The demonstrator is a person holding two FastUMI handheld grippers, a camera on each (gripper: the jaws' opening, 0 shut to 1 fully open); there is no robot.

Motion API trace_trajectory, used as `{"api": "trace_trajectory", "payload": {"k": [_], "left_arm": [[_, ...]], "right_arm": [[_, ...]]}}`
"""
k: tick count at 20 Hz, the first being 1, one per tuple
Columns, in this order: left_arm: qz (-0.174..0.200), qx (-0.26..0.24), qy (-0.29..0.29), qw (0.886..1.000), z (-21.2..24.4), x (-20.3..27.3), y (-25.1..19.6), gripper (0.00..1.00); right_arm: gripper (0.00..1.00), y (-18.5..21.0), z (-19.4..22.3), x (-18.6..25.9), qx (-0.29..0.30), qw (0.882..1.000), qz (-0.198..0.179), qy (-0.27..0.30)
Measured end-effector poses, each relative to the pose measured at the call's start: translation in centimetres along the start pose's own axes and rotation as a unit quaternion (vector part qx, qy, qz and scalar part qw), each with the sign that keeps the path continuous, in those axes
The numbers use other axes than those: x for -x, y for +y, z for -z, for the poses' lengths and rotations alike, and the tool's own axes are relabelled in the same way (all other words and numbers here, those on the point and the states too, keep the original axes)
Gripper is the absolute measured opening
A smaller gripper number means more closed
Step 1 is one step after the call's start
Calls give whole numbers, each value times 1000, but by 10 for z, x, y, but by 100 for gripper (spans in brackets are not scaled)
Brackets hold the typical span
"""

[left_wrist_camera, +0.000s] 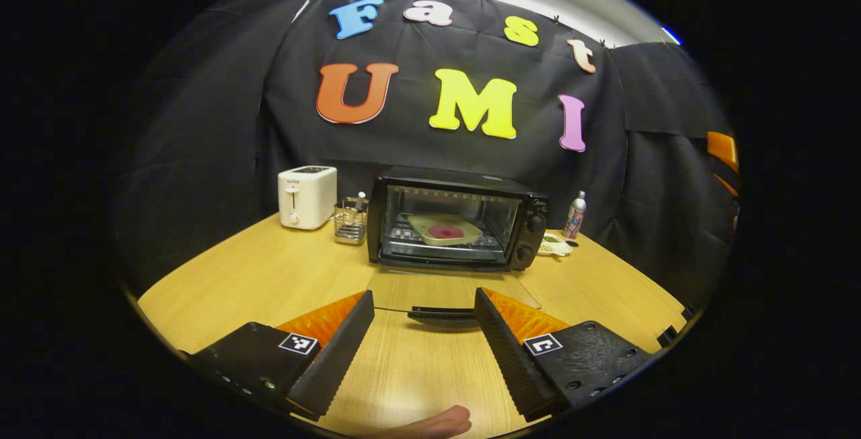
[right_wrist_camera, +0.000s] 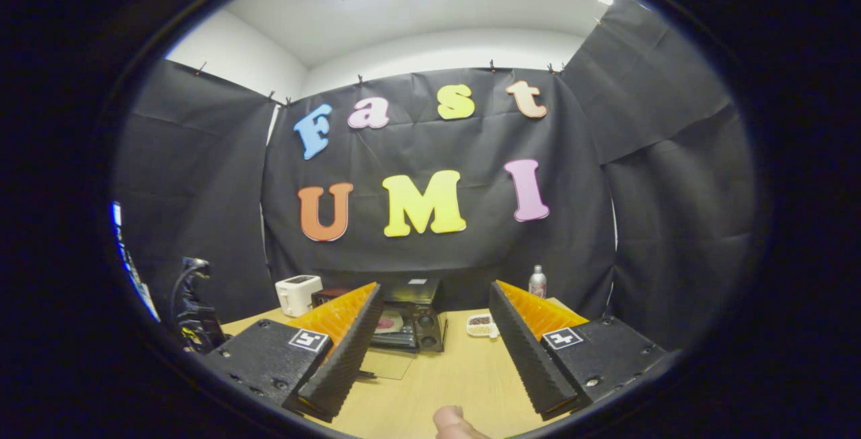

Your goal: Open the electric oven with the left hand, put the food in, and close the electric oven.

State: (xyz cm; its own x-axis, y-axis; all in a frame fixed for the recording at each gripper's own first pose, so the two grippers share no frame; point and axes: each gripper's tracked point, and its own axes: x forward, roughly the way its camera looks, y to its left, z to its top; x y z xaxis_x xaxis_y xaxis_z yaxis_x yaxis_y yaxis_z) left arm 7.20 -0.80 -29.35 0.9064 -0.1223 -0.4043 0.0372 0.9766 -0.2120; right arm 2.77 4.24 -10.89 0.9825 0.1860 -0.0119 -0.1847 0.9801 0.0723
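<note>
Hanging wide open, the left gripper (left_wrist_camera: 424,314) sits low over the table (left_wrist_camera: 269,277), just in front of the electric oven (left_wrist_camera: 457,220), holding nothing. That oven is the landmark: its glass door (left_wrist_camera: 451,290) lies folded down flat toward us, and the dark door handle (left_wrist_camera: 440,313) runs along its near edge, right between the gripper's spread fingers. Inside the oven, on the rack, there's a pale tray (left_wrist_camera: 444,228) with a reddish piece of food (left_wrist_camera: 445,231) on it, so loading looks done and closing looks like the job left. The right gripper (right_wrist_camera: 434,331) is also spread open and empty, held high and well back from the oven. Left of the oven stand a wire caddy (left_wrist_camera: 350,220) and a white toaster (left_wrist_camera: 307,197); right of it, a small dish (left_wrist_camera: 555,244) and a bottle (left_wrist_camera: 574,214). My read: the door is rigid, hinged at the bottom, glass-faced and fairly light. Take it at the middle of the handle and swing it up gently, no slamming
</note>
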Motion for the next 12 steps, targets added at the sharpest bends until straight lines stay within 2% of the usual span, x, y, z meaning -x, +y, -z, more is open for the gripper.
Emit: {"api": "trace_trajectory", "payload": {"k": [1, 2, 3, 5, 8, 9, 10, 11, 12], "left_arm": [[3, -4, 18, 1000, 10, -11, -7, 96], [5, -10, 32, 999, 16, -20, -14, 96], [8, -15, 42, 999, 20, -29, -22, 96], [12, -30, 62, 998, 30, -44, -34, 96], [8, -56, 101, 993, 53, -59, -43, 96], [7, -61, 116, 991, 62, -59, -46, 96], [9, -63, 123, 990, 68, -58, -50, 96], [11, -63, 131, 989, 75, -58, -52, 96], [9, -63, 139, 988, 82, -58, -51, 96]], "right_arm": [[96, -6, -3, 2, -1, 1000, 6, -4], [100, -16, -4, 5, 4, 1000, 15, -10], [95, -24, -7, 6, 8, 1000, 24, -15], [96, -36, -6, 6, 7, 999, 36, -17], [96, -45, 3, 4, 6, 999, 36, -4], [100, -47, 5, 4, 7, 999, 33, -2], [96, -48, 6, 4, 4, 1000, 30, -2], [100, -49, 8, 4, 0, 1000, 26, -1], [96, -50, 11, 2, -5, 1000, 24, 1]]}}
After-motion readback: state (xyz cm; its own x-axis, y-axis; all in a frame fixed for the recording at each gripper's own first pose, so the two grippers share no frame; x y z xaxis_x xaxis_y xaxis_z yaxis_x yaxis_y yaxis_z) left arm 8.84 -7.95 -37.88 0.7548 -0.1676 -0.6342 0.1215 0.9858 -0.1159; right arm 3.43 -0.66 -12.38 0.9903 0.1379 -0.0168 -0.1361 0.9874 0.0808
